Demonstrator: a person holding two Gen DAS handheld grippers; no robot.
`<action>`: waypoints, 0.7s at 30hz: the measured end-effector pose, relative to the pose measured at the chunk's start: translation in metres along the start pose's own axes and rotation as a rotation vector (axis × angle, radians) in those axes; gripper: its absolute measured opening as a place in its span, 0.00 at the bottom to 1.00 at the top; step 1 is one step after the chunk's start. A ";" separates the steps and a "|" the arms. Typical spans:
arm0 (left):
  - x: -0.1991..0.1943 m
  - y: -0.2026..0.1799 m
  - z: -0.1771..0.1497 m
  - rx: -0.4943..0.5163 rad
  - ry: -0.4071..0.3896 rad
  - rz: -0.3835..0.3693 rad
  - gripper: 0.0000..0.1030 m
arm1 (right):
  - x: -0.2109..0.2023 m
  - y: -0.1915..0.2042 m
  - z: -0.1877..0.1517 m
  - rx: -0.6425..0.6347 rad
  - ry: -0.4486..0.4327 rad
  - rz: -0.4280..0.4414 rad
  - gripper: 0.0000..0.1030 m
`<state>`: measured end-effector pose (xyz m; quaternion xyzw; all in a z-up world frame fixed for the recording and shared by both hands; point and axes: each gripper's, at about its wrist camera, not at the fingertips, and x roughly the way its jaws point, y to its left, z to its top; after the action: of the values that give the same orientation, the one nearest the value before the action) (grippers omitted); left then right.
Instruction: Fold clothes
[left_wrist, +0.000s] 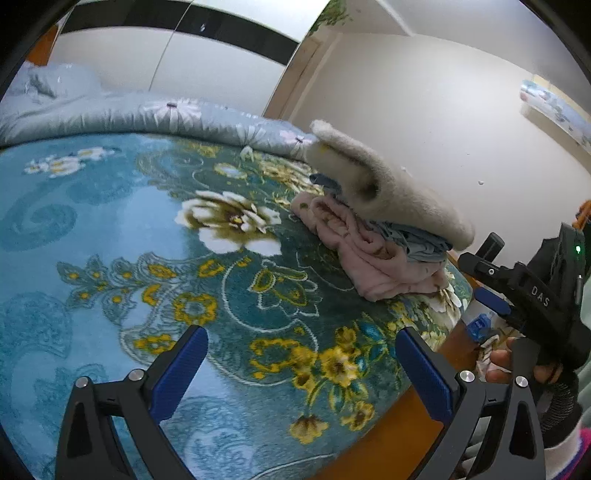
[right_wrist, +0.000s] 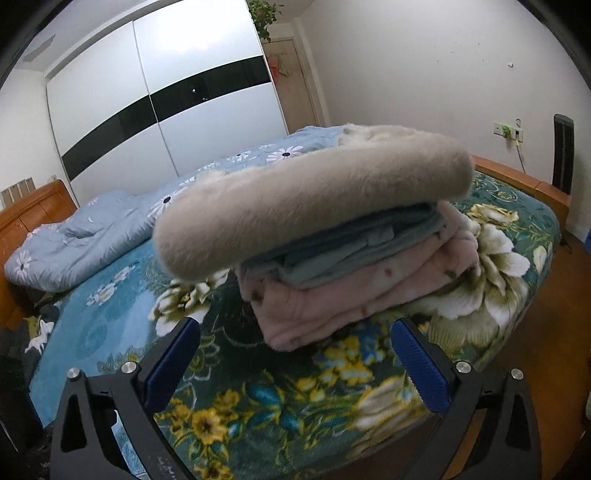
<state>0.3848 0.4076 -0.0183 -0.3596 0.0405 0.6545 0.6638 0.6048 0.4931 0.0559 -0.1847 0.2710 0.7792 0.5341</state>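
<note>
- A stack of three folded garments sits near the corner of the bed, on the teal plush bedspread with white and yellow flowers (right_wrist: 258, 391).
- At the bottom lies a thick pink fleece garment (right_wrist: 343, 295), folded into several layers, with its rolled edges facing the right wrist camera.
- On that rests a thin grey-blue folded garment (right_wrist: 332, 247), smaller than the pink one and lying within its outline.
- On top lies a cream fuzzy folded garment (right_wrist: 314, 195); it overhangs the stack on the side toward the open bedspread, so it looks less squared than the others.
- The left gripper (left_wrist: 301, 369) has its jaws spread wide with nothing between them, above bare bedspread and well apart from the stack.
- The right gripper (right_wrist: 295, 363) is likewise wide open and empty, near the front of the stack but not touching it.
- A rumpled pale-blue daisy-print quilt (right_wrist: 85, 240) lies along the head of the bed; it is bedding, probably not part of the job.
- No unfolded garment shows in either view, so the folding looks finished or nearly so; tidying the cream piece may remain.
</note>
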 end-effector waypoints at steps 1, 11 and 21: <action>-0.002 0.001 -0.003 0.023 -0.013 0.000 1.00 | -0.001 0.003 -0.003 -0.001 0.004 -0.007 1.00; -0.019 0.000 -0.031 0.202 -0.081 -0.014 1.00 | -0.007 0.026 -0.029 0.007 0.032 -0.058 1.00; -0.024 0.005 -0.039 0.265 -0.068 -0.003 1.00 | -0.013 0.044 -0.042 -0.024 0.068 -0.200 1.00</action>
<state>0.3934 0.3664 -0.0366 -0.2466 0.1033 0.6542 0.7075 0.5684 0.4447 0.0401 -0.2435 0.2596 0.7187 0.5973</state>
